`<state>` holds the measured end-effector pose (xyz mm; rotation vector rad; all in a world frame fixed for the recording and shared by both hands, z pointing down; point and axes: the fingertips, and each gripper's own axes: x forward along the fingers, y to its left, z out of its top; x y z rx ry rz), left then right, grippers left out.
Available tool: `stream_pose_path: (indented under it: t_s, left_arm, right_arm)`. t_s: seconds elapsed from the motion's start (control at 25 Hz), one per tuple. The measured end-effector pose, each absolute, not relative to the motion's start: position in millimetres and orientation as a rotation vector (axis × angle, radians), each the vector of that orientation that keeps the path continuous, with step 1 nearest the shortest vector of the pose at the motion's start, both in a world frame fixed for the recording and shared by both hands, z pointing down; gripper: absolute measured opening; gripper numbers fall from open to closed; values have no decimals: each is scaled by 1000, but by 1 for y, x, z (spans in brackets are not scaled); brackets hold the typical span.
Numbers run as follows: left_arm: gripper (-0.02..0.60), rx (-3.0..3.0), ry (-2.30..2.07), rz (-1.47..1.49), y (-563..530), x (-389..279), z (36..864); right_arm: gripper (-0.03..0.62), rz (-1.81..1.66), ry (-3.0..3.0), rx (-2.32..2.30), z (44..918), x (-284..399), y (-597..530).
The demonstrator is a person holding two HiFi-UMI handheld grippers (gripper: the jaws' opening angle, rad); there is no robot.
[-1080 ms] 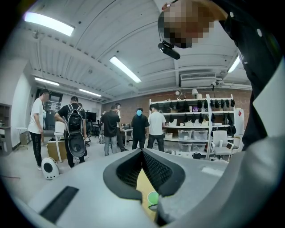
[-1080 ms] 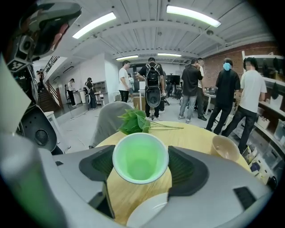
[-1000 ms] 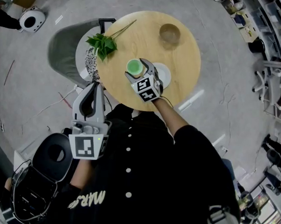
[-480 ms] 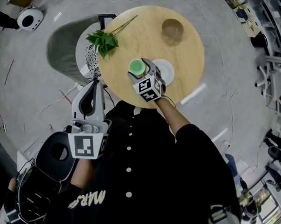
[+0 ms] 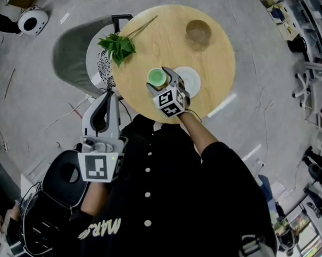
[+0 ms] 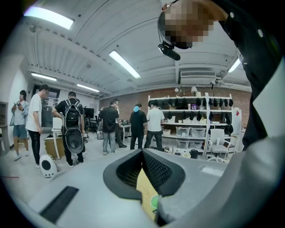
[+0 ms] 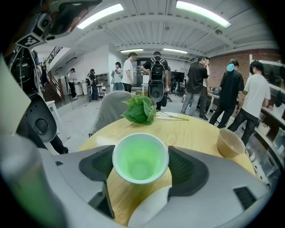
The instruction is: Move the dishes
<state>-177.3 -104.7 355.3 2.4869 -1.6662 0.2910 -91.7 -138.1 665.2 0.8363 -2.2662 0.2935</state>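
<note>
The right tool (image 5: pixel 157 79) reaches over the near edge of the round pale wooden bench (image 5: pixel 164 48) and pinches a small translucent green plastic cup (image 7: pixel 140 158). Its two dark padded jaws press against opposite sides of the cup's rim, and the cup stands upright with its open mouth up. Just beside the cup, on its right in the head view, a round white plate (image 5: pixel 190 78) lies flat on the bench, partly under the right tool. A tan round bowl (image 5: pixel 197 32) sits well apart at the far side of the bench. A sprig of green leaves with long thin stems (image 5: pixel 117 46) lies at the far left edge. A grey upholstered chair (image 5: pixel 74 52) stands against the bench on that side. The left tool (image 5: pixel 107 96) is held off the bench, low by the person's body, its jaws pressed together at the tips with nothing between them.
</note>
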Motion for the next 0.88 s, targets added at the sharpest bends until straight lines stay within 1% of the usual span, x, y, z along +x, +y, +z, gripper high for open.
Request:
stream_pose_path:
  t_s: [0.28, 0.4, 0.56, 0.88]
  left_arm:
    - [3, 2489, -1669, 283, -106, -178, 353]
    - [3, 2494, -1672, 281, -106, -179, 351]
    - [3, 2483, -1685, 203, -108, -178, 344]
    - [3, 2496, -1676, 137, -108, -170, 338]
  right_arm:
    - [376, 302, -2276, 831, 664, -93, -138]
    - [390, 317, -2290, 823, 661, -95, -138]
    - [400, 324, -2297, 825, 661, -96, -138]
    - [399, 343, -2318, 839, 647, -93, -139]
